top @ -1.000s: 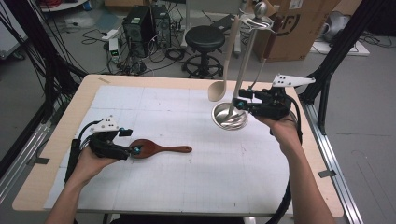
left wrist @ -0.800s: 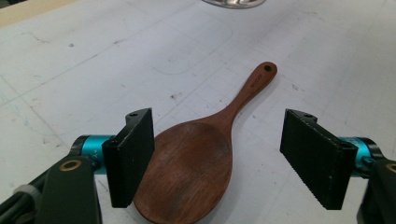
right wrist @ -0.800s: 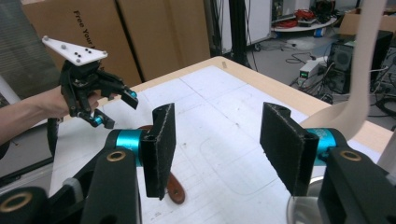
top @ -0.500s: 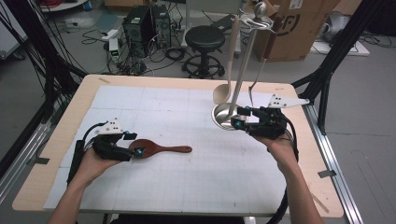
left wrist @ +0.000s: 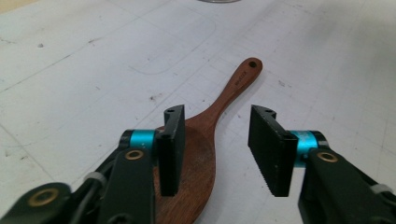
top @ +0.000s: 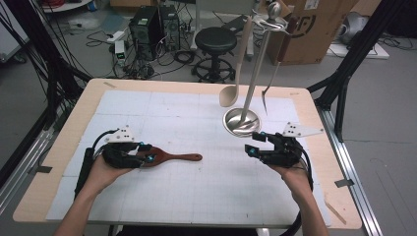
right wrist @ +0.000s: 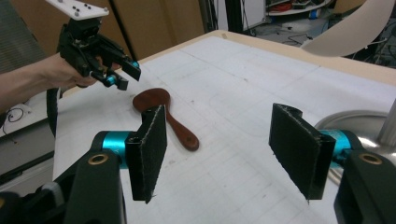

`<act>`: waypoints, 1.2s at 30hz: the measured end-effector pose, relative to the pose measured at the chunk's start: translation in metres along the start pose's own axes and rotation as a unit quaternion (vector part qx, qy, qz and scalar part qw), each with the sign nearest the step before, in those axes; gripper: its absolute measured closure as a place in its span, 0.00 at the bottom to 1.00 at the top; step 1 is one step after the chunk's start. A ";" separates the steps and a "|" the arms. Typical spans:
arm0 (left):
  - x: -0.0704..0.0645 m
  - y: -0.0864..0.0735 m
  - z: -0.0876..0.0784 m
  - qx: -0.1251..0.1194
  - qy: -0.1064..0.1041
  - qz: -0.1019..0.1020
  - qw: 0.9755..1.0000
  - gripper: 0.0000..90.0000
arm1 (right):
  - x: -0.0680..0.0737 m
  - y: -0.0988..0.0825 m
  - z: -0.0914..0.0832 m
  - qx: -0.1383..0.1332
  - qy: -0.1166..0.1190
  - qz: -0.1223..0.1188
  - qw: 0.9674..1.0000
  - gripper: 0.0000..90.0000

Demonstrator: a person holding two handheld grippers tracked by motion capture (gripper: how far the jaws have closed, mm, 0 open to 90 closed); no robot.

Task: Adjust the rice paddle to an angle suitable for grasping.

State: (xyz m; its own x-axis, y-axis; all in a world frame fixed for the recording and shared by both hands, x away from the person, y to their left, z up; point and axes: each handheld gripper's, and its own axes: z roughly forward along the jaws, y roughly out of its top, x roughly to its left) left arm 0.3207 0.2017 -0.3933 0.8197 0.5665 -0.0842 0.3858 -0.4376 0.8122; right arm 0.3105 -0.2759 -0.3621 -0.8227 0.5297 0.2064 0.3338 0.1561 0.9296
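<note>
The dark wooden spoon (top: 167, 158) is lying flat on the worktop (top: 206, 196), its handle pointing toward the right gripper (top: 254, 146), while the left gripper (top: 143, 153), nearer, has just been closing its still-apart fingers (left wrist: 170, 149) around the bowl end.

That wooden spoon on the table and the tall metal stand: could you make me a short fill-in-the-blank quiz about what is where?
1. The wooden spoon lies flat on the ____.
2. The left gripper has its jaws around the spoon's ____ end, not its handle.
3. A pale spoon ____ from the metal stand.
4. The right gripper has ____ between its open jaws.

Missing words: table; bowl; hangs; nothing
</note>
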 end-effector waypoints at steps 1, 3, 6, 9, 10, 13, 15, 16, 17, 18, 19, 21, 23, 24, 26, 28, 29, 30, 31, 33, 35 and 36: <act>0.001 0.001 0.002 0.006 -0.005 -0.003 1.000 0.72 | 0.001 -0.002 0.000 0.002 0.000 -0.002 1.000 0.40; 0.003 0.003 0.006 0.009 -0.011 -0.002 1.000 0.78 | 0.003 -0.007 -0.002 0.001 0.000 -0.001 1.000 0.40; 0.004 0.008 0.013 0.019 -0.025 0.018 0.999 0.87 | 0.005 -0.015 -0.003 0.004 -0.006 -0.006 1.000 0.40; 0.004 0.013 0.022 0.034 -0.032 0.036 0.998 0.95 | 0.005 -0.021 -0.006 0.002 -0.008 -0.003 1.000 0.40; 0.004 0.014 0.025 0.037 -0.029 0.038 0.998 0.96 | 0.004 -0.023 -0.008 -0.001 -0.009 -0.002 1.000 0.40; 0.006 0.021 0.034 0.043 -0.020 0.045 0.998 0.98 | 0.001 -0.029 -0.011 -0.006 -0.013 0.001 1.000 0.40; 0.008 0.026 0.040 0.044 -0.018 0.044 0.998 0.99 | -0.001 -0.032 -0.013 -0.008 -0.015 0.007 1.000 0.40; 0.010 0.028 0.043 0.043 -0.018 0.045 0.998 0.99 | -0.002 -0.033 -0.014 -0.010 -0.017 0.009 1.000 0.40; 0.011 0.029 0.046 0.045 -0.016 0.041 0.998 0.99 | -0.002 -0.033 -0.015 -0.012 -0.018 0.010 1.000 0.40; 0.014 0.029 0.049 0.046 -0.015 0.036 0.998 1.00 | -0.003 -0.033 -0.015 -0.011 -0.019 0.011 1.000 0.40; 0.017 0.028 0.053 0.053 -0.016 0.035 0.998 1.00 | -0.003 -0.034 -0.015 -0.012 -0.019 0.011 1.000 0.39; 0.021 0.025 0.060 0.063 -0.013 0.033 0.997 1.00 | -0.002 -0.035 -0.015 -0.010 -0.019 0.010 1.000 0.39; 0.025 0.022 0.065 0.073 -0.015 0.027 0.997 1.00 | -0.002 -0.036 -0.014 -0.007 -0.019 0.009 1.000 0.39; 0.026 0.021 0.067 0.076 -0.016 0.024 0.997 1.00 | -0.002 -0.036 -0.014 -0.006 -0.021 0.007 1.000 0.39; 0.029 0.019 0.070 0.085 -0.013 0.019 0.996 1.00 | -0.002 -0.037 -0.013 -0.003 -0.019 0.006 1.000 0.39; 0.032 0.017 0.072 0.087 -0.009 0.008 0.996 1.00 | -0.001 -0.038 -0.013 -0.001 -0.021 0.005 1.000 0.39; 0.033 0.017 0.072 0.088 -0.008 0.005 0.996 1.00 | -0.001 -0.038 -0.012 0.000 -0.019 0.005 1.000 0.39; 0.034 0.016 0.072 0.089 -0.007 0.004 0.996 1.00 | -0.001 -0.038 -0.012 0.000 -0.019 0.003 1.000 0.39; 0.035 0.016 0.073 0.087 -0.008 -0.001 0.996 1.00 | -0.001 -0.038 -0.012 0.000 -0.019 0.003 1.000 0.39; 0.037 0.015 0.073 0.087 -0.008 -0.003 0.996 1.00 | -0.001 -0.038 -0.012 -0.001 -0.020 0.001 1.000 0.39; 0.038 0.014 0.074 0.091 -0.008 -0.004 0.996 1.00 | -0.001 -0.039 -0.011 0.004 -0.019 0.004 1.000 0.39; 0.038 0.014 0.075 0.094 -0.009 -0.003 0.996 1.00 | -0.001 -0.039 -0.011 0.003 -0.019 0.005 1.000 0.39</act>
State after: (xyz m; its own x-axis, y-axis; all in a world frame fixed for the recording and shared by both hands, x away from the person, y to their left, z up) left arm 0.3890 0.1648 -0.4285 0.8240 0.5575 -0.1009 0.4619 -0.5579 0.6895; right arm 0.2932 -0.2914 -0.3954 -0.8018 0.5620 0.2031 0.3437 0.1557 0.9261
